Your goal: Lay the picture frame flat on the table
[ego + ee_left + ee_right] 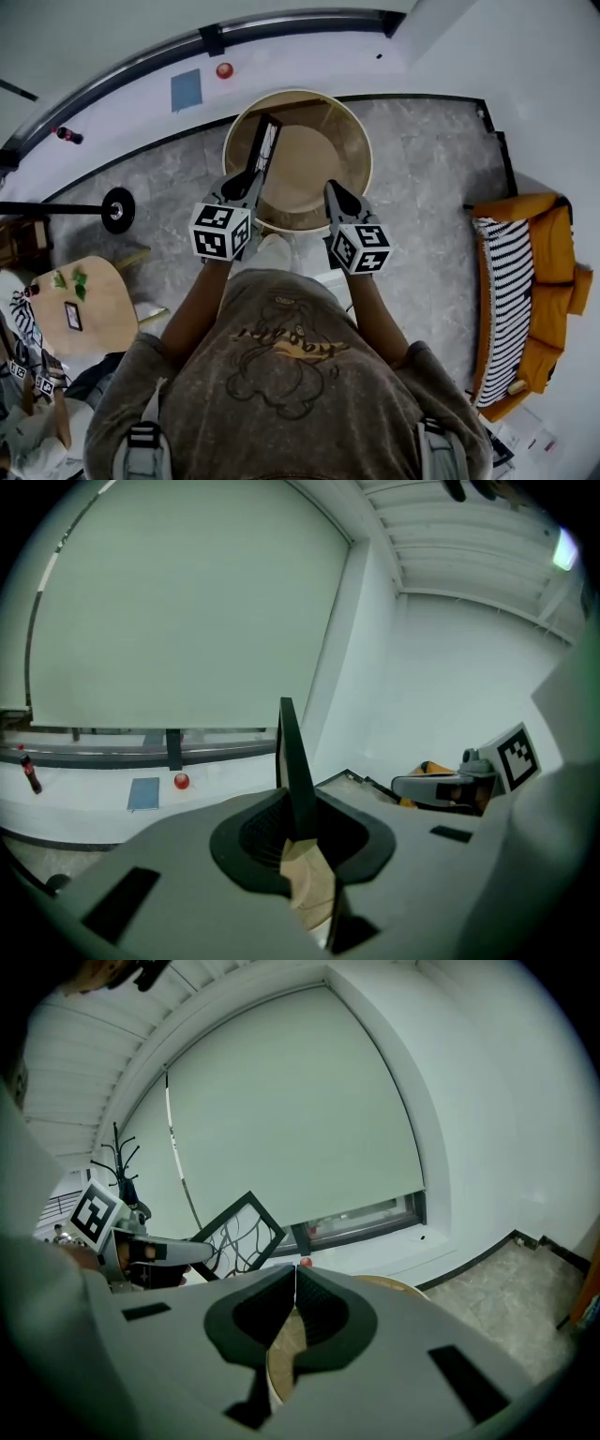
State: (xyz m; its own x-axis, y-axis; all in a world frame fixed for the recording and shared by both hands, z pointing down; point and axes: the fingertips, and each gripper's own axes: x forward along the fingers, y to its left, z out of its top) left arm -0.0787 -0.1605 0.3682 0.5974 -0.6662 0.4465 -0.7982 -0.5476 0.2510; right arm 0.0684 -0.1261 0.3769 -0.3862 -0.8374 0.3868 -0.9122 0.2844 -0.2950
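The picture frame (265, 145) is black, with dark curly lines on a white picture. It stands up on its edge over the left side of the round tan surface (309, 169). The left gripper (253, 178) has its jaws clamped on the frame's near edge. To the right, the right gripper (334, 189) has its jaws together.

The person wears a brown-grey T-shirt (281, 375) with a cartoon print and grey buckled straps (142, 439). The left gripper (255, 178) and right gripper (336, 190) are grey, each with a black-marked white cube (221, 232).

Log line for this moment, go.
left hand-held gripper: shut on picture frame | picture frame: upright over table, not flat | right hand-held gripper: shut, empty
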